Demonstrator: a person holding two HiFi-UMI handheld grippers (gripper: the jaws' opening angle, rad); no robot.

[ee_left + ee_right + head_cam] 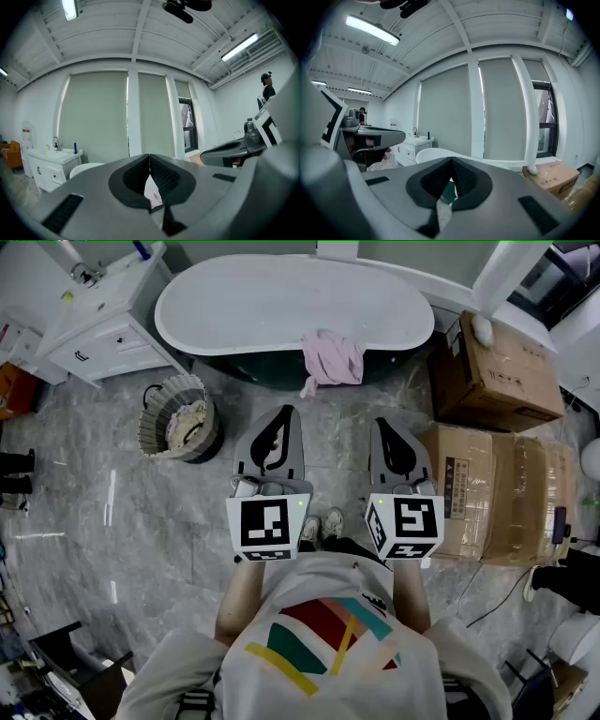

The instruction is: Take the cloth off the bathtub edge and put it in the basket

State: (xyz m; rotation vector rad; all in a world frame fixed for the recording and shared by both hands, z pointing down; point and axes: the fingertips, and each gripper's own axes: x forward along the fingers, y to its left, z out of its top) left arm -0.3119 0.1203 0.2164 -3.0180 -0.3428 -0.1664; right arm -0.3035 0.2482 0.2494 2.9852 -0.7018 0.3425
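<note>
A pink cloth [333, 359] hangs over the near edge of the white bathtub [225, 306] in the head view. A round wicker basket [178, 418] with cloth inside stands on the floor to the left of it. My left gripper [286, 411] and right gripper [382, 424] are held side by side in front of the person, short of the tub, both shut and empty. Through the left gripper view's shut jaws a sliver of the pink cloth [153, 192] shows ahead. In the right gripper view the bathtub [440, 153] lies beyond the jaws.
Cardboard boxes [497, 371] stand right of the tub, more boxes [487, 493] close beside my right gripper. A white vanity cabinet [103, 324] sits at the tub's left end. The floor is grey marble tile. The person's feet [322, 524] are below the grippers.
</note>
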